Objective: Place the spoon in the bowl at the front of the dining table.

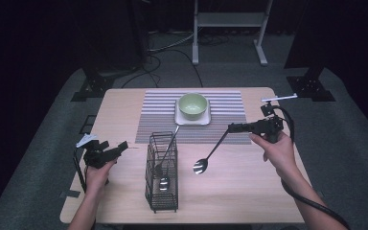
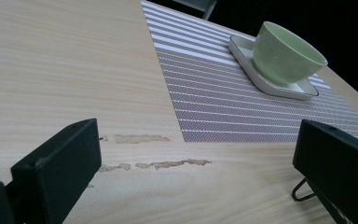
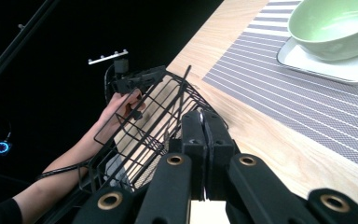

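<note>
The right gripper (image 1: 232, 128) is clamped on the handle of a black-handled spoon (image 1: 208, 156), holding it out over the wooden table (image 1: 124, 103) to the right of the wire basket (image 1: 162, 171). The spoon slants down and leftward from the jaws, its shiny bowl lowest, near the basket but apart from it; whether the bowl touches the tabletop cannot be told. In the right gripper view the two jaws are pressed together with only a thin sliver between them. The left gripper (image 1: 117, 148) hovers at the table's left edge, held in the person's left hand (image 1: 98, 173), its jaws spread wide and empty; in the left gripper view bare wood and a few scuffed patches lie between them.

A striped placemat (image 1: 158, 115) covers the far middle of the table. The black wire basket stands upright just in front of the mat's near edge, between the two grippers. Inside it are at least two utensils: one whose long handle (image 1: 171, 141) leans up and out toward the mat, and another metal piece (image 1: 164, 182) lying low in the basket. On the mat sits a white square plate (image 1: 179, 117), and on that plate a pale green bowl (image 1: 192, 106), which looks empty.
</note>
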The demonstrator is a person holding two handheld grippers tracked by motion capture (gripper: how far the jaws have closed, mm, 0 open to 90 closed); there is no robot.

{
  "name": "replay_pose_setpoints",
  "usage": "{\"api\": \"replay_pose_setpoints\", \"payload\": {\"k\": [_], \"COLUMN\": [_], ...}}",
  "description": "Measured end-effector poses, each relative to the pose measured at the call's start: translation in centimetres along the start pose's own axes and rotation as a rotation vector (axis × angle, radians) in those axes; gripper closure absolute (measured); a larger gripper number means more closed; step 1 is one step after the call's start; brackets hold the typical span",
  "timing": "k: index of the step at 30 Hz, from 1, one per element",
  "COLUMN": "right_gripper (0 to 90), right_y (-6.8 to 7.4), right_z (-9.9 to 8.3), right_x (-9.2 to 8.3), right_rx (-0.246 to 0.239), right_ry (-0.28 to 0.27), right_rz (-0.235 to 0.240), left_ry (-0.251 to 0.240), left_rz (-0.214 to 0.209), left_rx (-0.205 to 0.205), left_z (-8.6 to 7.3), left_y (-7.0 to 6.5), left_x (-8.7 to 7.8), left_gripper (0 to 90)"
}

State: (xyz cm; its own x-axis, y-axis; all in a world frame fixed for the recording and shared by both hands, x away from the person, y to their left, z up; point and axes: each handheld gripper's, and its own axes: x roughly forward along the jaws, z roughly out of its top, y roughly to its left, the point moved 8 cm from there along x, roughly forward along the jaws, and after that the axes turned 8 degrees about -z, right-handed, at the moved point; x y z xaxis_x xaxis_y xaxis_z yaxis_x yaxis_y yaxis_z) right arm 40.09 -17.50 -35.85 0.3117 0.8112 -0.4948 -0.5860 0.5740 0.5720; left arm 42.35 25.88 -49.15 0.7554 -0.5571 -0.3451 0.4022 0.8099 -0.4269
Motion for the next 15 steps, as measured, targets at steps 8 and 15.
{"api": "replay_pose_setpoints", "payload": {"k": [8, 15], "right_gripper": [88.8, 88.8], "right_y": [-0.8, -1.8], "right_z": [-0.1, 0.1], "right_x": [-0.1, 0.0], "right_rx": [0.013, 0.028], "right_ry": [-0.004, -0.005], "right_rz": [-0.014, -0.039], "left_ry": [-0.001, -0.002], "left_rz": [0.0, 0.0], "left_rx": [-0.001, 0.001], "left_z": [0.0, 0.1], "left_y": [0.0, 0.0], "left_x": [0.0, 0.0], "left_gripper": [0.0, 0.0]}}
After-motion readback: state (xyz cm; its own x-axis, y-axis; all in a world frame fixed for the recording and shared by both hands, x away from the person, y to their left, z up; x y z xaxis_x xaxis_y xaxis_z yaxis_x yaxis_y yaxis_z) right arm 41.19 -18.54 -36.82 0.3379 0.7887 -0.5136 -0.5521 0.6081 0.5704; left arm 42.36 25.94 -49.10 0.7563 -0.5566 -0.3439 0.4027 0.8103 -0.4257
